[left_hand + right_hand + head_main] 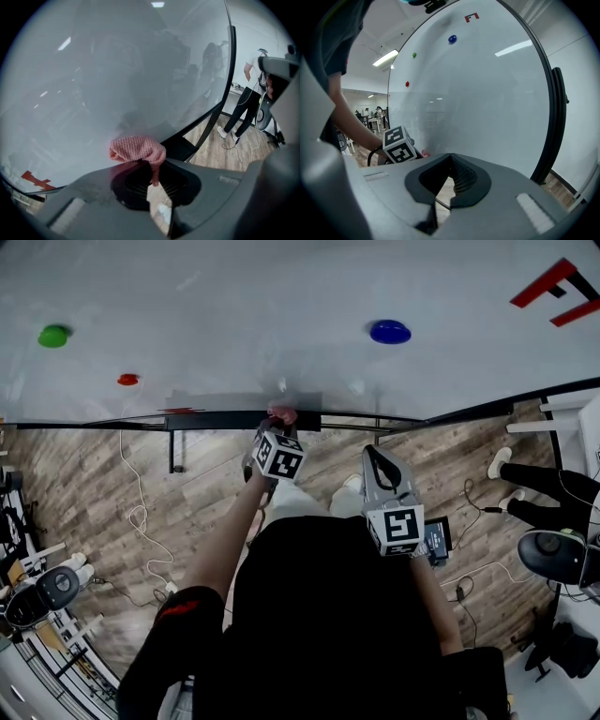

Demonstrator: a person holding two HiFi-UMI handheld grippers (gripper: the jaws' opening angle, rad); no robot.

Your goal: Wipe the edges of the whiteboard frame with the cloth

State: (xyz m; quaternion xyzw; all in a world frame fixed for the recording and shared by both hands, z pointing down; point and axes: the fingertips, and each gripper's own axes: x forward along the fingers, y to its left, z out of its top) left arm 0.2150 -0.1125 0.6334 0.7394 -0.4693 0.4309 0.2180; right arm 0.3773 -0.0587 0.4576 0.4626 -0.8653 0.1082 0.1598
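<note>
The whiteboard (281,324) fills the top of the head view, and its black frame (112,423) runs along the bottom edge. My left gripper (278,420) is shut on a pink knitted cloth (281,413), which presses against that lower frame edge. In the left gripper view the cloth (138,149) bulges out of the left gripper (151,161) against the board, next to the black frame (206,119). My right gripper (380,463) hangs lower, away from the board, shut and holding nothing. In its own view the right gripper (451,158) points at the whiteboard (487,84).
Green (53,335), red (127,380) and blue (389,331) magnets stick to the board. Below it, cables (139,517) lie on the wooden floor. A person's legs (548,488) and a dark device (553,554) are at the right, with gear (42,587) at the left.
</note>
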